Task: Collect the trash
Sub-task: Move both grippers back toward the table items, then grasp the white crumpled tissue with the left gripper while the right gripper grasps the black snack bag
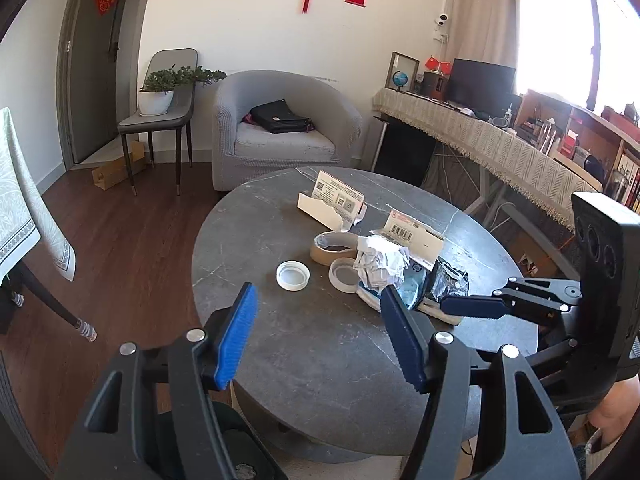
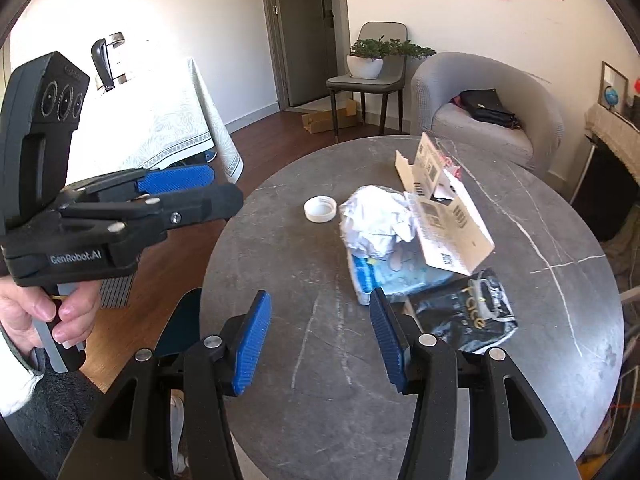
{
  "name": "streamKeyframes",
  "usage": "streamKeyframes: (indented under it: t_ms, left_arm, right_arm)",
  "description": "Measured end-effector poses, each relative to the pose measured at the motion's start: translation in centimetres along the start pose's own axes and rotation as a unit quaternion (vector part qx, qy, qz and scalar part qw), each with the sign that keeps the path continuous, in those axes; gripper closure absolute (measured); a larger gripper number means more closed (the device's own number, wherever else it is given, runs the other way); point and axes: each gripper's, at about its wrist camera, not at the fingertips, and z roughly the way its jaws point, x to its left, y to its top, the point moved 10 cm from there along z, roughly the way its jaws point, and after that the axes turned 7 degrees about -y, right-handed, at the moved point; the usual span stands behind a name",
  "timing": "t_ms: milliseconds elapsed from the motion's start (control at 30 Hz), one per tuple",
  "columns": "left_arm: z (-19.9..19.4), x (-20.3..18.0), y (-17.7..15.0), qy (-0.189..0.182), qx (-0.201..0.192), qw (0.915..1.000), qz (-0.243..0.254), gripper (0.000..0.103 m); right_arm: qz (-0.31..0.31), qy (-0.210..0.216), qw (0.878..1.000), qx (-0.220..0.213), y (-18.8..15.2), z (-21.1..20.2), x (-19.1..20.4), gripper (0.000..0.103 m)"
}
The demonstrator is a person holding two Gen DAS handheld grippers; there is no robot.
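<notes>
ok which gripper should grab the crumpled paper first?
Right, probably. The right gripper is open and aimed at the paper, with bare table between them. The left gripper is open too, but points nearer the cap.

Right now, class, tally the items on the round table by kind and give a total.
Tape rolls: 2
Cardboard packs: 2
Plastic wrappers: 2
Crumpled paper: 1
White lid: 1
Total: 8

"GenRobot.AI" on left hand-held gripper (image 2: 182,196)
</notes>
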Motion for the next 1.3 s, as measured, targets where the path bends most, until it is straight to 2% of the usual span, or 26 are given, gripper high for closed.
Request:
streamKeyframes:
  t_ms: [233, 367, 467, 900, 1000, 1067, 1300]
  left_arm:
    - [2.9, -2.3, 0.4, -0.017, 0.007, 0.9997, 0.019, 0.031]
    - [4.5, -2.8, 0.3, -0.017, 0.016, 0.9995, 0.02, 0.031]
    - [5.6, -3.0, 0.4, -0.016, 0.019, 0.9995, 0.018, 0.031]
    - [8.8, -3.5, 0.8, -0.009, 0.026, 0.9995, 0.013, 0.033]
    - [9.3, -3.6, 0.9, -0.013, 0.027, 0.9995, 0.008, 0.037]
    - [9.6, -3.8, 0.8, -0.017, 0.03, 0.9994, 0.008, 0.049]
    - [9.8, -4.2, 0.7, -0.031, 0.03, 0.999, 0.007, 0.056]
  right_arm:
    - [0.018, -0.03, 0.999, -0.006, -0.5, -1.2, -5.0, 0.051]
    - [0.023, -0.049, 0.998, -0.008, -0.9, -1.4, -7.4, 0.041]
    - [0.019, -0.057, 0.998, -0.009, -1.2, -1.5, -8.2, 0.032]
    - [0.005, -0.059, 0.998, 0.015, -2.9, 0.3, -9.1, 0.02]
    - [0.004, -0.061, 0.998, 0.019, -3.2, 0.6, -9.4, 0.017]
    - [0.004, -0.06, 0.998, 0.024, -3.5, 0.7, -9.5, 0.017]
    - [-0.002, -0.056, 0.998, 0.029, -3.8, 1.3, -9.3, 0.017]
